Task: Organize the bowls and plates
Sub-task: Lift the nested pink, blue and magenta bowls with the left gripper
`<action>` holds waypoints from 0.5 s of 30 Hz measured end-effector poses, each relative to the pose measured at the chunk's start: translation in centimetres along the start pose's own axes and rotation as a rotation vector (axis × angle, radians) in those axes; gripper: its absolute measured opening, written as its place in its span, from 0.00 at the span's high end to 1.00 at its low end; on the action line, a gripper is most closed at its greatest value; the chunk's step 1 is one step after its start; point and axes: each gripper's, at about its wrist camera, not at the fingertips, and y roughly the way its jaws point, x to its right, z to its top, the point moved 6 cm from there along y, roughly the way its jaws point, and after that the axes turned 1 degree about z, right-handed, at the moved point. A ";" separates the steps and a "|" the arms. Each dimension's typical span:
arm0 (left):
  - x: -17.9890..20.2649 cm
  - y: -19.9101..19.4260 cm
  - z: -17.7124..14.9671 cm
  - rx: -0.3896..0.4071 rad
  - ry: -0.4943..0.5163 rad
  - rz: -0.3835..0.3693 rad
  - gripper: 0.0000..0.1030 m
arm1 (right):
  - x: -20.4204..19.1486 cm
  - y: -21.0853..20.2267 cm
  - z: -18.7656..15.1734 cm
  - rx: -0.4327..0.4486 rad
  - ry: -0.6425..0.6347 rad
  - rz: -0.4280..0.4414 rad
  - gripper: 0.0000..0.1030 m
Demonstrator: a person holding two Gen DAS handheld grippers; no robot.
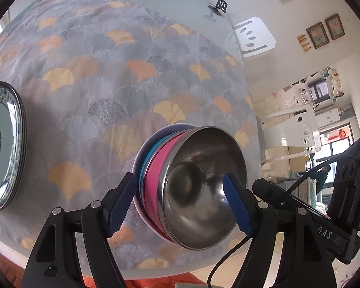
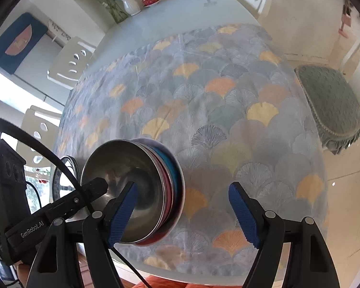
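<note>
Both grippers are hovering spread wide over the near table edge. The left gripper (image 1: 180, 202) is straddling the stack of bowls (image 1: 192, 187), one pad outside, one over the steel top bowl; whether it touches, I can't tell. The right gripper (image 2: 183, 212) is gripping nothing, just beside the stack. Farther left, plates (image 1: 4, 146) are sitting on the patterned tablecloth (image 1: 122, 76).

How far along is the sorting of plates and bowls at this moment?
Done: the bowls sit nested in one stack on the tablecloth, and the patterned plates are piled together off to one side. In hand: nothing is gripped; the left gripper is open around the bowl stack and the right gripper is open beside it. Left: possibly placing the stack.
</note>
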 end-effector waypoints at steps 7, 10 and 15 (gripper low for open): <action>-0.1 0.2 0.1 -0.001 0.004 0.000 0.29 | -0.3 0.8 0.4 -0.017 -0.038 -0.011 0.26; -0.3 0.2 0.2 0.006 0.008 0.010 0.29 | -0.4 1.2 0.7 -0.025 -0.048 -0.011 0.26; -0.7 -0.1 0.4 0.021 -0.011 -0.040 0.29 | -0.4 2.5 0.7 -0.058 -0.057 -0.013 0.26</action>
